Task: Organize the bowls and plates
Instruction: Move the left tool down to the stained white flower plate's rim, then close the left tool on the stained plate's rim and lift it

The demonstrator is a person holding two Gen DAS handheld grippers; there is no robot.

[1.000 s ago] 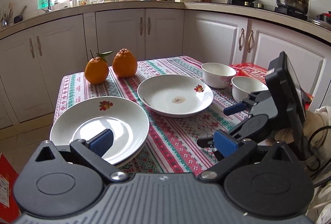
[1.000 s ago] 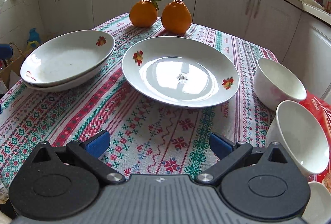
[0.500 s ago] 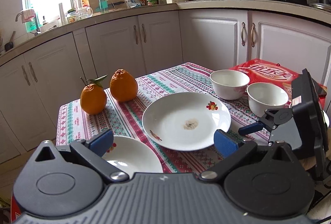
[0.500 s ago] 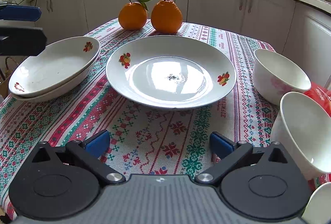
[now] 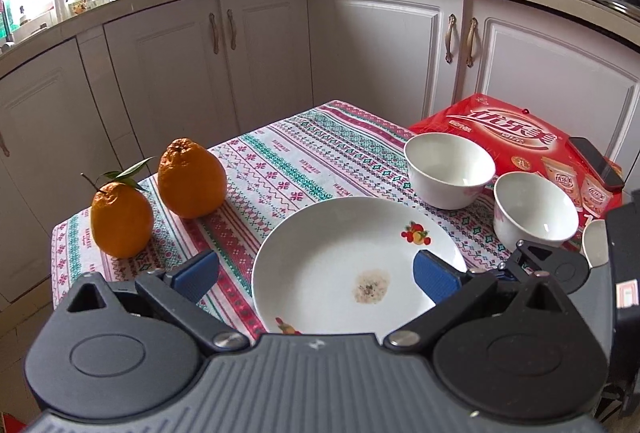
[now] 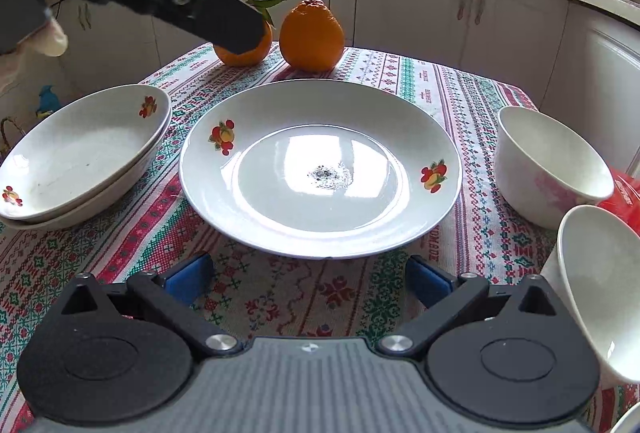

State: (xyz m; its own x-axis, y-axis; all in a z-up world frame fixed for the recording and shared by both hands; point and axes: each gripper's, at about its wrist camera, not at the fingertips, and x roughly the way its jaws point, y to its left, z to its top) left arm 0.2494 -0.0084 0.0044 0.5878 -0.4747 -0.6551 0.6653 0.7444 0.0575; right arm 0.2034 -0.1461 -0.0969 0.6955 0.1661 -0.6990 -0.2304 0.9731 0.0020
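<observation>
The left gripper (image 5: 316, 275) hangs above the tabletop (image 5: 280, 169) with its blue-padded fingers (image 5: 194, 275) spread wide and nothing between them; the near part of a white plate (image 5: 340, 261) with fruit prints and a small brown smear at its middle lies under the gap, its rim running beneath the right-hand pad. Beyond the left finger stand two oranges (image 5: 192, 179) side by side on the patterned cloth, the leafy one nearer. Beyond the right finger sit two white bowls (image 5: 448, 169), close together, the nearer one just past the plate's rim, and behind them a red snack pack (image 5: 516, 131) carrying a dark phone (image 5: 596, 163). The right gripper (image 6: 310, 281) is low over the cloth, its fingers (image 6: 188, 279) likewise spread and empty, their tips just short of the same plate's near rim (image 6: 320, 253), which lies straight ahead between them. Off past the left finger rest two stacked plates (image 6: 80, 157), one nested in the other, near that edge of the tabletop. Past the right finger are the two bowls (image 6: 552, 169), the nearer one tilted against the gripper's body. Farther on, the oranges (image 6: 312, 33) stand behind the plate, one partly hidden by the other gripper's dark arm (image 6: 192, 5).
</observation>
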